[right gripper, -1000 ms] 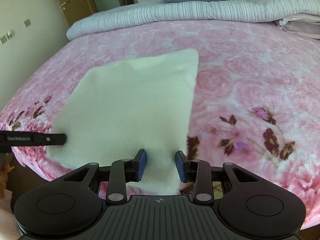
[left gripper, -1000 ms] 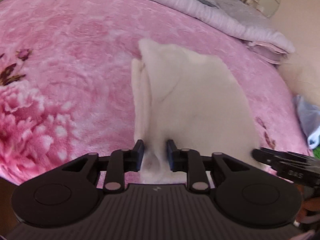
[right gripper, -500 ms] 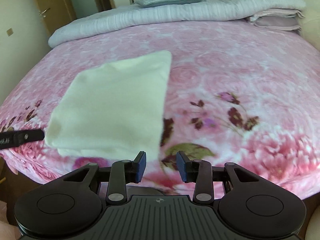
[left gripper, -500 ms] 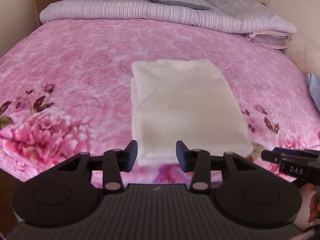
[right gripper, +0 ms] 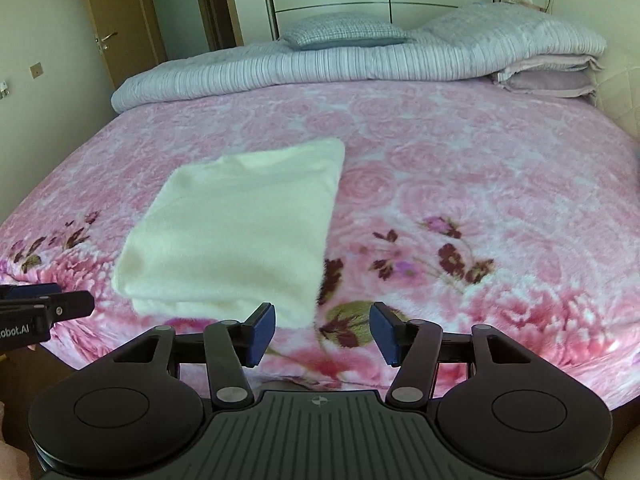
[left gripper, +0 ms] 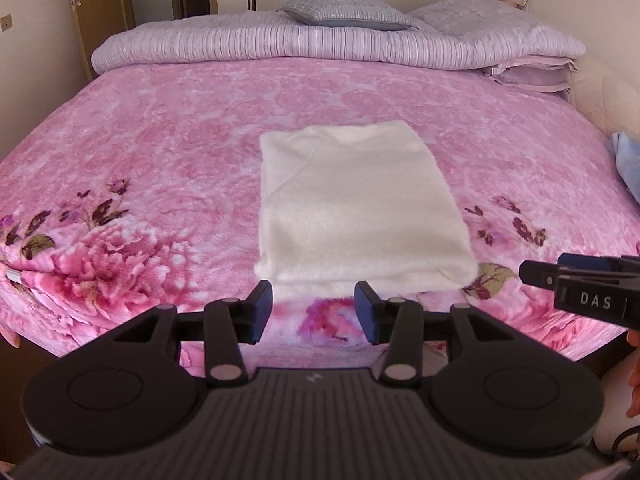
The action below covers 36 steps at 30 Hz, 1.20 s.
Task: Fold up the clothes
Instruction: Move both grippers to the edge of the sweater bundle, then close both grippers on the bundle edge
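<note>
Both the left gripper and the right gripper have let go and pulled back, jaws wide and empty, so the white garment now lies folded flat on the pink blanket near the bed's foot.

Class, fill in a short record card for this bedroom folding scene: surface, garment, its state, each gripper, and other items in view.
surface: pink floral blanket covering the bed
garment: cream fleece garment
garment state: folded into a rectangle, lying flat near the bed's front edge
left gripper: jaws open, holding nothing
right gripper: jaws open, holding nothing
other items: striped duvet, grey cushion
</note>
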{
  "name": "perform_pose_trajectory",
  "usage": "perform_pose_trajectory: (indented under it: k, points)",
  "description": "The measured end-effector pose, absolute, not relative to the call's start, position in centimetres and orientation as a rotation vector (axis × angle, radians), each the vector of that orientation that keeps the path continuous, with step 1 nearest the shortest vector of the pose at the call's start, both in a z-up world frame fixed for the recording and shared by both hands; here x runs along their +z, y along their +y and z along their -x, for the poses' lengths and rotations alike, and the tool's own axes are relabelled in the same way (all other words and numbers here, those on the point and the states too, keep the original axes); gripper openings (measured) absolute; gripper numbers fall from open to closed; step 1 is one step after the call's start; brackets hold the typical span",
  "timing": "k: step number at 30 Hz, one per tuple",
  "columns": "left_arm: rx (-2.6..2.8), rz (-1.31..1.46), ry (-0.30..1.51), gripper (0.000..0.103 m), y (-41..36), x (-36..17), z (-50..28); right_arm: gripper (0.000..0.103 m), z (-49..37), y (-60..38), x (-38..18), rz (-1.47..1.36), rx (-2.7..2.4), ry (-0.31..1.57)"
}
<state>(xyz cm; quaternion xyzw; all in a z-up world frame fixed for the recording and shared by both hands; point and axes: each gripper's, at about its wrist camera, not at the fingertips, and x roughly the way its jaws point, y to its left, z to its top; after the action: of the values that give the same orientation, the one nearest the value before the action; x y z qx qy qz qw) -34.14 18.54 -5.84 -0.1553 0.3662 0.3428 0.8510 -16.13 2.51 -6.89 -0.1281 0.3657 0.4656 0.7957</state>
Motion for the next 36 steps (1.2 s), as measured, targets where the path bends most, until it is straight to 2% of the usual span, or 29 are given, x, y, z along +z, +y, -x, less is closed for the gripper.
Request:
perform_pose_trajectory:
  k: [10,23,31,36]
  points:
    - [0.744,0.327,0.727,0.043,18.4,-4.8,34.9,0.058,16.8,3.1,-6.0,0.308,1.03,0.748]
    - [0.74,0.397,0.715,0.044,22.0,-5.7,35.2,0.059,16.4,5.1,-5.9,0.346,1.022,0.732]
    - [0.713,0.486,0.735,0.045,25.9,-7.8,34.6,0.059,14.3,7.1,-7.3,0.373,0.994,0.774]
    - [0.621,0.673,0.689,0.048,30.0,-9.6,35.0,0.059,11.6,7.6,-8.3,0.291,1.029,0.831]
